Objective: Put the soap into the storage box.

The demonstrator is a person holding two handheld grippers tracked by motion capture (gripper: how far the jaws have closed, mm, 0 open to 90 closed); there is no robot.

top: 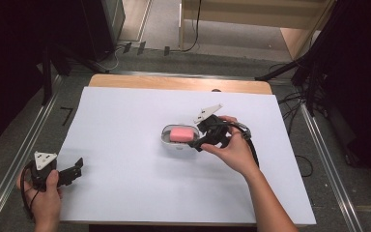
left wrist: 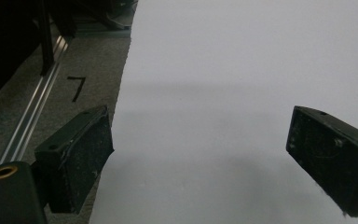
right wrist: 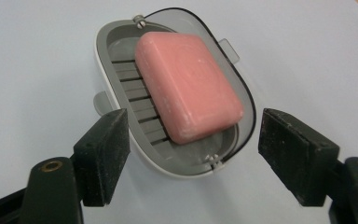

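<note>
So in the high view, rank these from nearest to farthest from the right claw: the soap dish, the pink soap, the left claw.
From the right claw:
1. Soap dish, right at the claw's tip, mid-table.
2. Pink soap, inside the dish, just beyond its near rim.
3. Left claw, far off at the table's near left edge.

My table [top: 125,81] is wood, with a white sheet [top: 125,169] covering nearly all of it. On the sheet, near its middle, rests a grey soap dish [top: 166,140] carrying a pink soap bar [top: 181,135].

Pink soap [right wrist: 189,86] in grey dish [right wrist: 121,70]
</note>
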